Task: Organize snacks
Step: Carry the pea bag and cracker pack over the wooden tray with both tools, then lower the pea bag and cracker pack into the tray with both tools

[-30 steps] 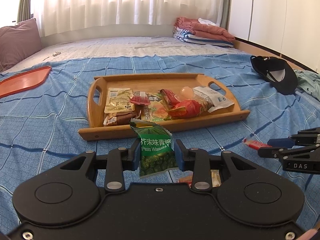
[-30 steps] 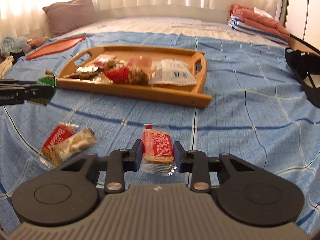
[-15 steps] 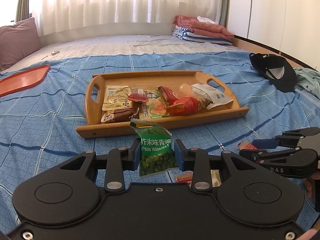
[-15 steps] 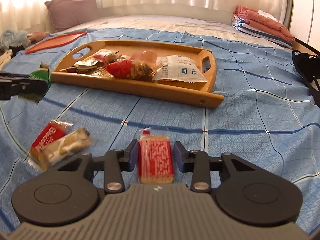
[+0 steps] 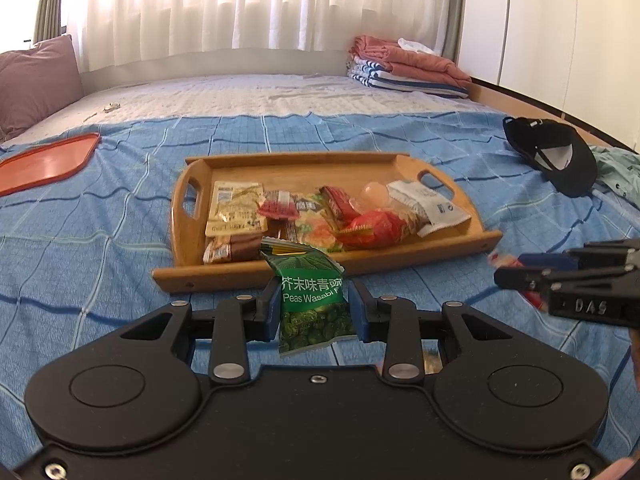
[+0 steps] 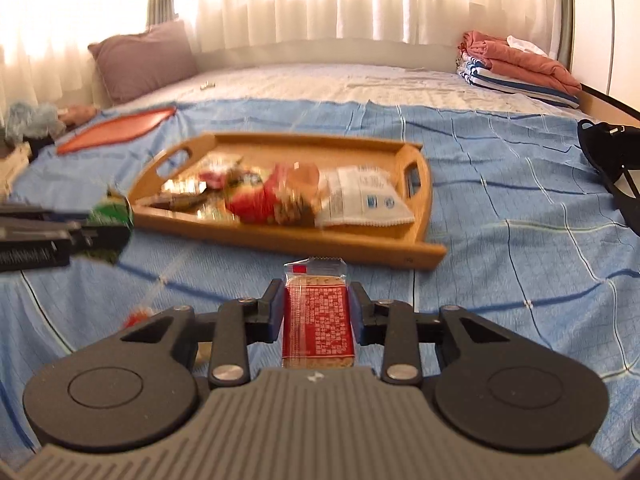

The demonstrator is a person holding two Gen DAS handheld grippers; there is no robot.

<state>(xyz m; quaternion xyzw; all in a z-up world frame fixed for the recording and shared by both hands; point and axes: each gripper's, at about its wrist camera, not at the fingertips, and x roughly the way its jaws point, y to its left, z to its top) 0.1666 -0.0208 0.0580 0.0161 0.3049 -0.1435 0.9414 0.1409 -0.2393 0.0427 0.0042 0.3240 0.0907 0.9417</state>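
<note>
A wooden tray (image 5: pixel 188 276) (image 6: pixel 424 184) holding several snack packets lies on the blue bedspread. My left gripper (image 5: pixel 314 308) is shut on a green wasabi peas packet (image 5: pixel 310 300) and holds it above the bed in front of the tray's near edge. My right gripper (image 6: pixel 316 312) is shut on a red-labelled cracker packet (image 6: pixel 318 316), lifted off the bed, short of the tray's near right corner. The right gripper also shows at the right edge of the left wrist view (image 5: pixel 520 276). The left gripper shows at the left edge of the right wrist view (image 6: pixel 100 232).
An orange tray (image 5: pixel 44 164) lies at far left. A black cap (image 5: pixel 556 156) lies at right, folded towels (image 5: pixel 404 68) at the back, a pillow (image 6: pixel 140 60) at back left. A red snack packet (image 6: pixel 136 316) lies on the bed, partly hidden by my right gripper.
My right gripper closed on the cracker packet, lifted it off the bed and moved toward the tray. My left gripper holds the peas packet and has risen slightly.
</note>
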